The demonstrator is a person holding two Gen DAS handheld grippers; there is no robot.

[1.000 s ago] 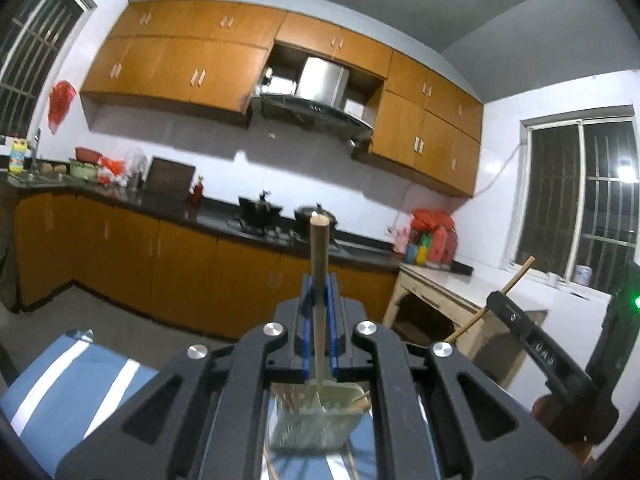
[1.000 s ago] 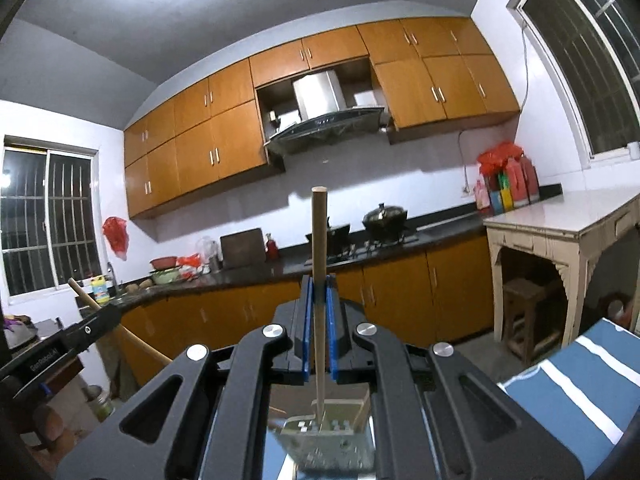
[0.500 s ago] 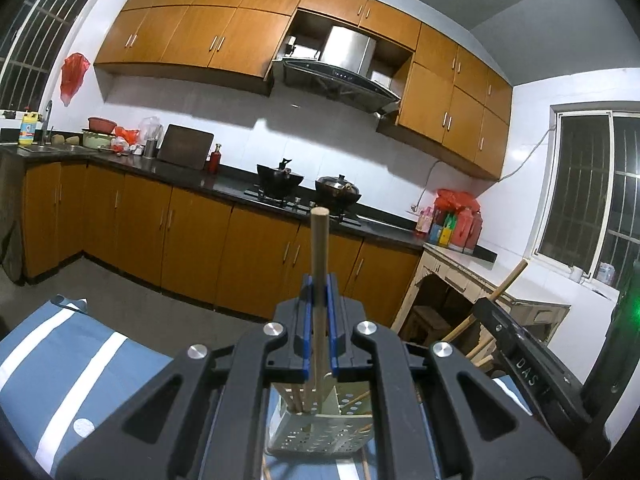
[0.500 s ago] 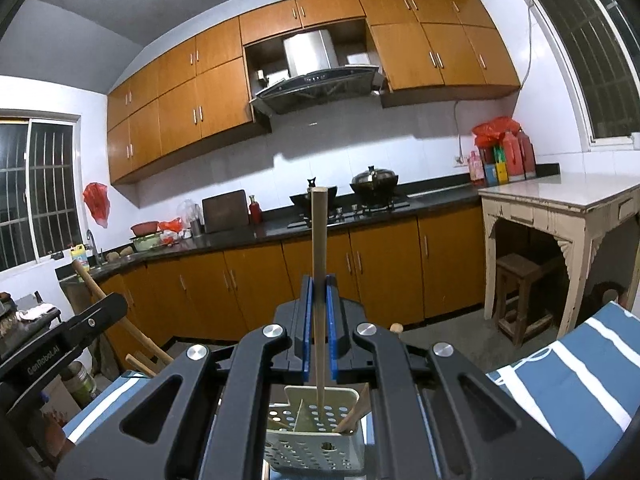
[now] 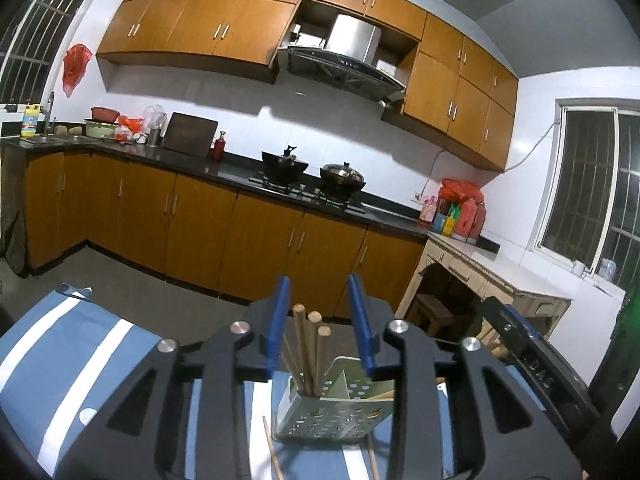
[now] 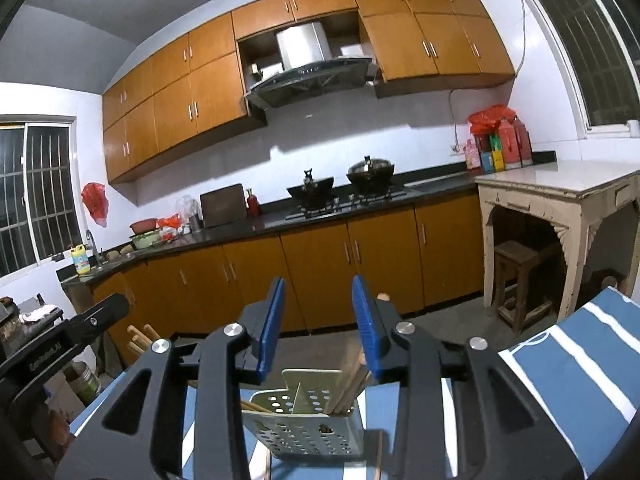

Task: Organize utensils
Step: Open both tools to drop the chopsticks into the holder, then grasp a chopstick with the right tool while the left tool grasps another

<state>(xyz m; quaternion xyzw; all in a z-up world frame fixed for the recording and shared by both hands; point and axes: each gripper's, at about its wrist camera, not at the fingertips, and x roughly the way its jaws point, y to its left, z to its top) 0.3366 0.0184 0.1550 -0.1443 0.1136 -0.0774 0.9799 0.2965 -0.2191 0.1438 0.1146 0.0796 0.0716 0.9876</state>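
Both tongs, left (image 5: 322,320) and right (image 6: 320,322), gape apart, empty. Chopsticks (image 5: 308,354) stand in perforated holder (image 5: 328,416), lower centre (striped cloth beneath).

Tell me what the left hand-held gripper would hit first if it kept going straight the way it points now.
Probably the chopsticks standing in the perforated utensil holder: their tips rise between the open fingers of the left hand-held gripper. Depth is unclear in the fisheye view; it might pass just above them.
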